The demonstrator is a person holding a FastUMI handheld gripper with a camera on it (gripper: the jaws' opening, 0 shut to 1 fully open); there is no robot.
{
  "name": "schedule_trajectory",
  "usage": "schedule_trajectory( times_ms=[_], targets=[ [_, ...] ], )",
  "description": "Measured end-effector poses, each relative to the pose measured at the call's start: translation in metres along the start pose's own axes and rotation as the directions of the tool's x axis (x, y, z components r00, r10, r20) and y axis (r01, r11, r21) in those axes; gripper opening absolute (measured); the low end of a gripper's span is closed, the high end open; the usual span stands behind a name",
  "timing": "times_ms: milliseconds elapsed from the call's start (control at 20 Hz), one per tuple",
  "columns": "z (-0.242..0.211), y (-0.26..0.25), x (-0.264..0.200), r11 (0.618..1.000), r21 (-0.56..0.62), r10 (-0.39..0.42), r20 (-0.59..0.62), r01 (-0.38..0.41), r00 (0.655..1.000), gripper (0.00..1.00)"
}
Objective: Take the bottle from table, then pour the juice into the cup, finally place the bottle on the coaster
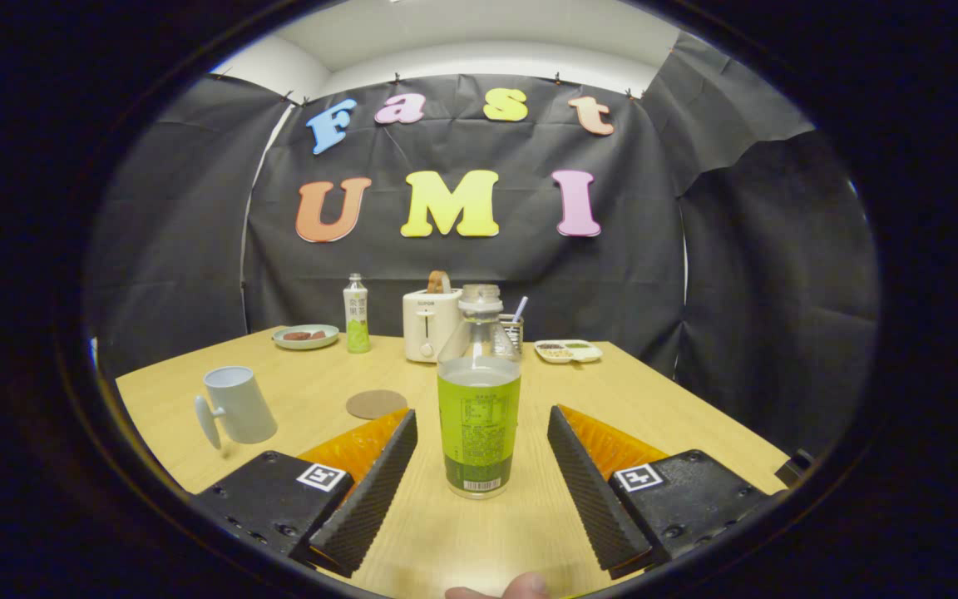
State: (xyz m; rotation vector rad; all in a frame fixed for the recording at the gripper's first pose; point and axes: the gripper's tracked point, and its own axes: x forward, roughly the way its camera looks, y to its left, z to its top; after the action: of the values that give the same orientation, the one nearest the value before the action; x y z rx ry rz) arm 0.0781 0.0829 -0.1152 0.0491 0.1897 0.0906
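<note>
A clear bottle (479, 399) with a green label and no cap stands upright on the wooden table (678, 416), partly filled with juice. It sits between my two fingers, which stand apart on either side without touching it. My gripper (481, 420) is open. A white cup (238, 405) with a side handle stands to the left, beyond the left finger (375, 482). A round brown coaster (376, 404) lies flat on the table between the cup and the bottle, just past the left fingertip.
At the table's far side stand a second green-labelled bottle (356, 314), a white toaster (431, 324), a plate with food (305, 336), a mesh holder (514, 330) and a small divided tray (568, 350). A fingertip (516, 587) shows near the table's front edge.
</note>
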Motion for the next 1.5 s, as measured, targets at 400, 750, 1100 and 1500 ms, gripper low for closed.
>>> schedule_trajectory(
  times_ms=[400, 750, 1100, 1500],
  targets=[
    [-0.012, 0.003, 0.037, 1.000, 0.024, -0.014, -0.073, 0.015, 0.997, 1.00],
    [-0.015, 0.007, 0.058, 0.999, 0.048, -0.019, -0.112, 0.024, 0.994, 1.00],
    [-0.002, 0.017, 0.058, 0.997, 0.075, -0.003, -0.107, 0.011, 0.994, 0.85],
    [0.036, 0.041, 0.050, 0.981, -0.193, 0.004, -0.076, -0.018, 0.997, 0.78]
  ],
)
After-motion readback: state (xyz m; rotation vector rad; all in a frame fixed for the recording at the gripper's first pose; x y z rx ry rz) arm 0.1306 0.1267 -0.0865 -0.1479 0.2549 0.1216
